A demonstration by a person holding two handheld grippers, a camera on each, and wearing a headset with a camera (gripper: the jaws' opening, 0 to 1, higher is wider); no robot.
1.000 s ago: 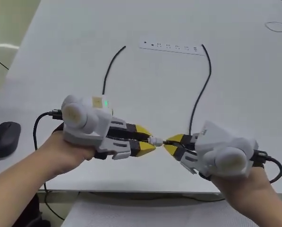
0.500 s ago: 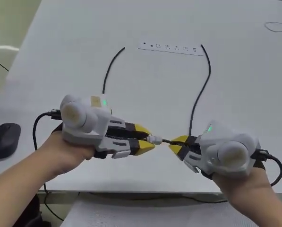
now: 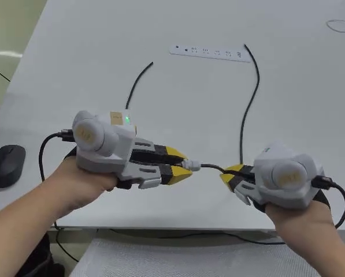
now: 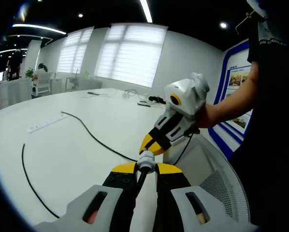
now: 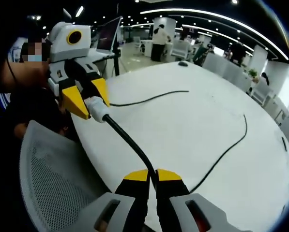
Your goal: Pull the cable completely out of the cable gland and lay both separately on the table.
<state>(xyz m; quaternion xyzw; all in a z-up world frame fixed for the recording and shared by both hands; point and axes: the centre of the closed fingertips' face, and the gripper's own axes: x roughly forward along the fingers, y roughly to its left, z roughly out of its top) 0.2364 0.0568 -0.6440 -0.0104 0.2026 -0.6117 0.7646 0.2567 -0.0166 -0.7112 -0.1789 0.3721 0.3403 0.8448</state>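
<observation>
Moved since a second ago: right gripper has drawn away from left gripper, so the gap between their yellow tips is wider and a longer run of black cable is bared between them. Left gripper: held in a hand above the near edge of the table, jaws closed on the gland, a small pale fitting that sticks out past the tips toward the other tool. Right gripper: held in the other hand, tips facing the left one, jaws pinched on the cable a short way out from the gland. Gland: in the air, off the table. Cable: still threaded through the gland, stretched in the air from gland to right jaws. Past the right gripper it lies on the table and runs away across it, ending just beside the right end of the power strip. Loose black lead: on the table beyond the left gripper, far end pointing toward the strip. Whether it is this cable's tail cannot be told. Mouse: dark, at the table's left near edge, well apart from the work.
</observation>
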